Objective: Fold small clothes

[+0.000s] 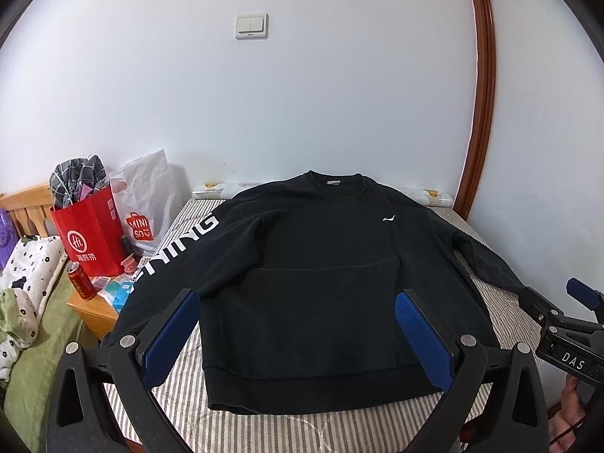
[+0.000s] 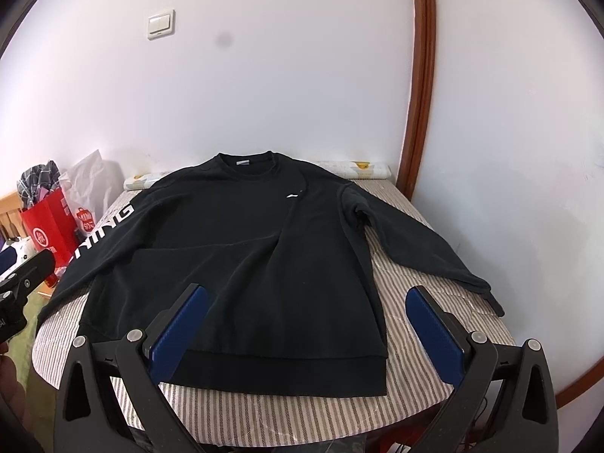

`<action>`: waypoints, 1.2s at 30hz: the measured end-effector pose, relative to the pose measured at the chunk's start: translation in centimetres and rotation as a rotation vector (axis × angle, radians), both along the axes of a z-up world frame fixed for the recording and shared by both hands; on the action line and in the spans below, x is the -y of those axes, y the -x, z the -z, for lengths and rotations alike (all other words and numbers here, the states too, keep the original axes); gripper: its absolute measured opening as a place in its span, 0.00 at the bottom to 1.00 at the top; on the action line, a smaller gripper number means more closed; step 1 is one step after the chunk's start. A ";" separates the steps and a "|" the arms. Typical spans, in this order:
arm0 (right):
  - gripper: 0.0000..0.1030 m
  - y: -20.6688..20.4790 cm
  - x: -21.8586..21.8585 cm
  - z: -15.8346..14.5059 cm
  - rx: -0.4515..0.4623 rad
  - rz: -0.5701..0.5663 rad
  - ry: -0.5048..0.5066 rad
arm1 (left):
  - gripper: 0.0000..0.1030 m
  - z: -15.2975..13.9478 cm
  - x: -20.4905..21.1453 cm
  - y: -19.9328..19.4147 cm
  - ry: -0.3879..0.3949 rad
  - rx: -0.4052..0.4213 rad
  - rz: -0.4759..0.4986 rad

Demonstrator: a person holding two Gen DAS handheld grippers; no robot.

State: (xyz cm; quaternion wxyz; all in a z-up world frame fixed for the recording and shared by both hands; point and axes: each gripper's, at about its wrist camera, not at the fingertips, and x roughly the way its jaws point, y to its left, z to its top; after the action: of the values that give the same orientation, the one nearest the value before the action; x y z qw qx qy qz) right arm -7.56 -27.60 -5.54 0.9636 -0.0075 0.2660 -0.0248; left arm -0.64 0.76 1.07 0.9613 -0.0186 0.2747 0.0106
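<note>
Holding both sets of tongs spread apart and empty, we hovered over the near edge of the table: the left tongs (image 1: 298, 334) above the hem, the right tongs (image 2: 307, 334) above the hem's right corner. The black sweatshirt (image 1: 302, 283) lay flat, front up, collar toward the wall, both sleeves stretched out to the sides. So honestly nothing was folded yet; sleeves and body were all left to do, by our reckoning. The left sleeve (image 1: 177, 241) hung off the striped table (image 2: 434, 279) toward the clutter: a red bag (image 1: 88, 234), a white Miniso bag (image 1: 145, 204), a red can (image 1: 80, 281). That could've snagged.
</note>
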 end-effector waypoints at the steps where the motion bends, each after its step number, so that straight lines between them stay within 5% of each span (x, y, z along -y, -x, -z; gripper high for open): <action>1: 1.00 0.0 0.0 -0.1 0.000 0.000 -0.002 | 1.00 0.0 0.0 -0.1 0.001 -0.001 -0.002; 36: 1.00 0.5 0.8 -0.4 0.015 0.032 -0.009 | 1.00 0.2 -0.2 0.9 0.015 0.012 0.004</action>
State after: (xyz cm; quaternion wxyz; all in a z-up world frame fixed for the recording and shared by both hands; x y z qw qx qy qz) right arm -8.09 -28.45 -5.13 0.9650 0.0015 0.2592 -0.0392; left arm -1.58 1.00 0.85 0.9627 -0.0254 0.2692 0.0067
